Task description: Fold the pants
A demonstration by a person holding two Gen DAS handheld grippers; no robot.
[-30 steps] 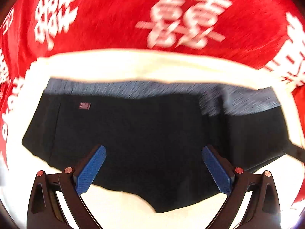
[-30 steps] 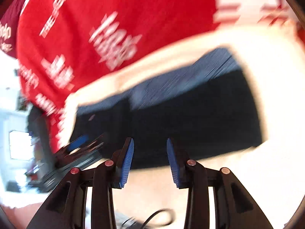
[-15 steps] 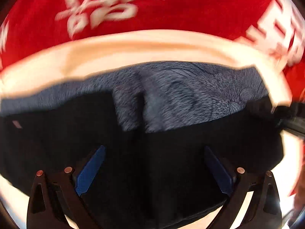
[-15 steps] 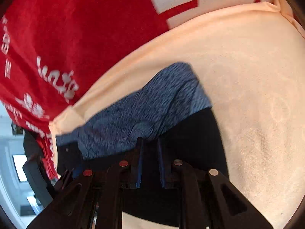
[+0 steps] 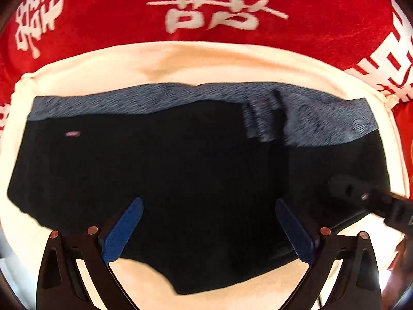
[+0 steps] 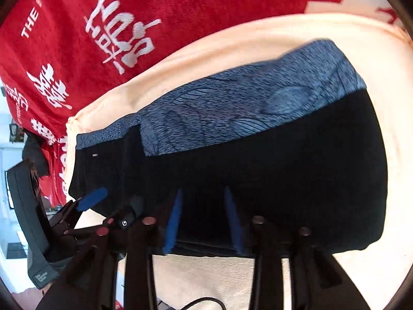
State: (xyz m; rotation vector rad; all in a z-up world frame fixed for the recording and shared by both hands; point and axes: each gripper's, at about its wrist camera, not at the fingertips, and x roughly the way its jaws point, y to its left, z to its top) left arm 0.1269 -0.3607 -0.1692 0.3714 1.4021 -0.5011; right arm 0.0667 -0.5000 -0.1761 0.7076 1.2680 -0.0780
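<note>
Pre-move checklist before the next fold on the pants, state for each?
1. Pants flat on the cream towel: ok.
2. Left tool open, over the hem: ok.
3. Right tool open, blue pads either side of the near edge: ok.
4. Fabric actually between the right pads: cannot tell.
5. Grey waistband smooth: not ok, it overlaps itself on one side.
6. Tools apart from each other: ok.
</note>
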